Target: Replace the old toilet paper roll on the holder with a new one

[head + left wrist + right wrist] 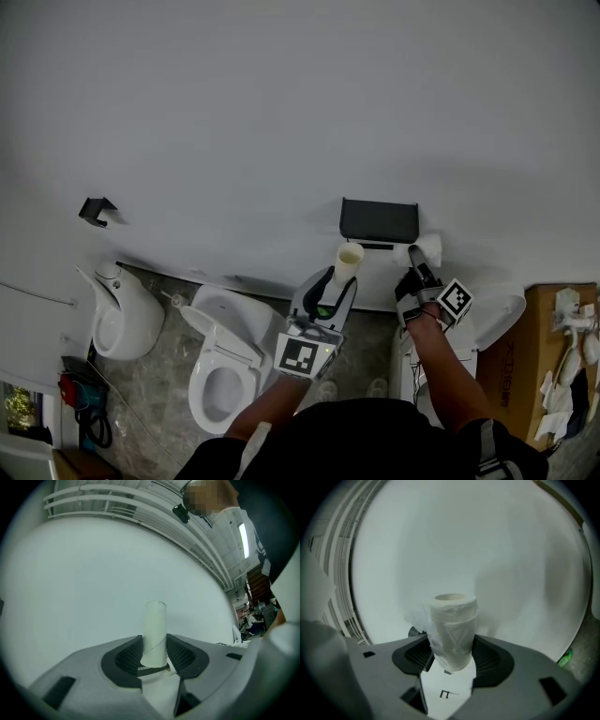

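A black toilet paper holder [379,221] is fixed to the white wall. Just below its left end, my left gripper [338,281] is shut on a bare cardboard tube [348,262], which stands upright between the jaws. In the left gripper view the tube [154,633] is pinched near its lower end by both black pads [127,658]. My right gripper [415,269] is below the holder's right end, shut on a thin toilet paper roll [427,249]. In the right gripper view that roll [453,629] stands on end with a ragged loose sheet on its left.
A white toilet [225,364] with its lid up stands below left. Further left is a white urinal-like fixture [125,315]. A small black hook [96,210] is on the wall. A cardboard box [551,349] with papers stands at the right, beside a white fixture [494,317].
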Demonstrator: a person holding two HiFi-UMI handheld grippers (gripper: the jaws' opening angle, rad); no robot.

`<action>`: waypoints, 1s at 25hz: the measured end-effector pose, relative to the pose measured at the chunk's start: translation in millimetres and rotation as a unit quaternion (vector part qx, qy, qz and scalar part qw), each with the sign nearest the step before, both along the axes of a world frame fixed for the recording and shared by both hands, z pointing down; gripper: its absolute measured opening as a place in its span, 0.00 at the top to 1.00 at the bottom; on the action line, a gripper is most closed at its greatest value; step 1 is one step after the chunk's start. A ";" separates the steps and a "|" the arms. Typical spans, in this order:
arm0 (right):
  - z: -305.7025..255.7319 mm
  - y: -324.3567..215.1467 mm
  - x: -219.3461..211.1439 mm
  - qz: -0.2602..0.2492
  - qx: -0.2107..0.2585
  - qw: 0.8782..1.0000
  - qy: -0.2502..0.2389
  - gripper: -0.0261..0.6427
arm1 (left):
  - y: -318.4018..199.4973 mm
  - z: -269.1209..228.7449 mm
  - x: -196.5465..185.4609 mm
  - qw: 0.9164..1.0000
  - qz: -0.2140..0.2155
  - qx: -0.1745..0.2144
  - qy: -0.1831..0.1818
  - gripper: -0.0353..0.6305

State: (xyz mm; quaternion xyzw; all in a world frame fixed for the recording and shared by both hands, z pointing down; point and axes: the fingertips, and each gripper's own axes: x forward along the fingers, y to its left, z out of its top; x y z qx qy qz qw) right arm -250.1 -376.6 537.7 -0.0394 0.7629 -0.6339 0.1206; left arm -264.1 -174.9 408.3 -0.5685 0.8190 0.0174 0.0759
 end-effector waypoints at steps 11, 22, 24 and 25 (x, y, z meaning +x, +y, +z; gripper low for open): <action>4.9 40.6 -39.9 -0.042 -0.018 0.999 -0.003 0.57 | 37.0 -2.7 -31.8 0.998 -0.055 0.022 0.010 0.71; 5.4 66.4 -67.3 -0.052 -0.040 0.997 -0.038 0.57 | 65.3 4.6 -52.3 0.995 -0.096 0.016 0.018 0.71; 6.3 63.4 -66.2 -0.046 -0.035 0.997 -0.042 0.57 | 63.7 6.9 -53.2 0.995 -0.097 0.015 0.020 0.71; 5.8 65.1 -67.5 -0.044 -0.032 0.998 -0.042 0.56 | 65.2 6.4 -54.9 0.995 -0.096 0.015 0.021 0.71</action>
